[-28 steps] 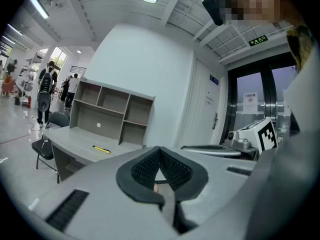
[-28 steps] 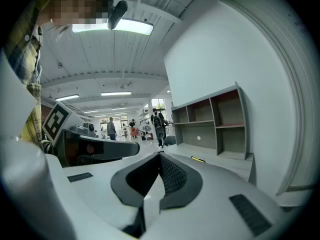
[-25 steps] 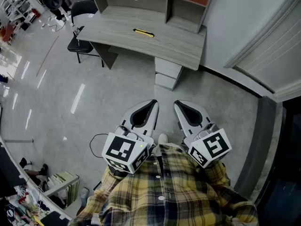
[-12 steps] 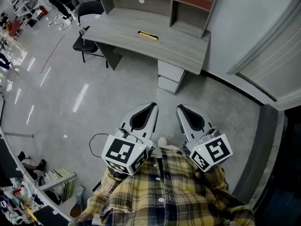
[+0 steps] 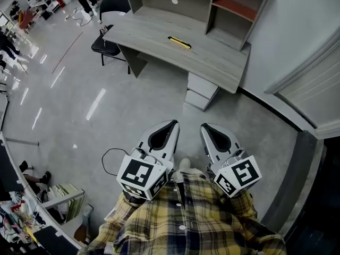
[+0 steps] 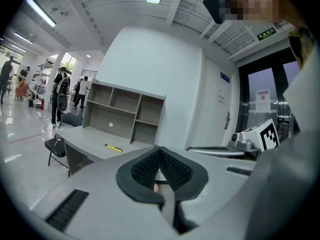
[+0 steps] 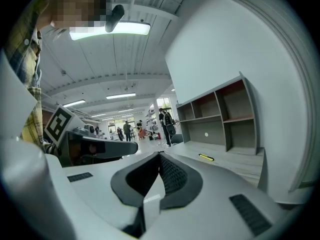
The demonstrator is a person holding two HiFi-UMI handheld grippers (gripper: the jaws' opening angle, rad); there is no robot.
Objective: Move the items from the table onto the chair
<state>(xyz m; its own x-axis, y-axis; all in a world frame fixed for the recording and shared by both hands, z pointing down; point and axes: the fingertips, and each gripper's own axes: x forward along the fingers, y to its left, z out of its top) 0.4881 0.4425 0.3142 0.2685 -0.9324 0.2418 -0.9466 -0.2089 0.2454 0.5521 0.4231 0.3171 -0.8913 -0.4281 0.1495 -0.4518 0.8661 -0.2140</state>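
Nothing appears to be moved yet: the one slim yellow item [image 5: 179, 42] lies on the grey surface [image 5: 212, 62], and the black chair [image 5: 108, 42] at that surface's left end seems to carry nothing, as far as it shows. The whole transfer is left to do. Your left claw [image 5: 172, 124] and right claw [image 5: 204, 127] sit side by side near your chest, each pressed together on nothing. The item lies well apart from them, ahead across the floor.
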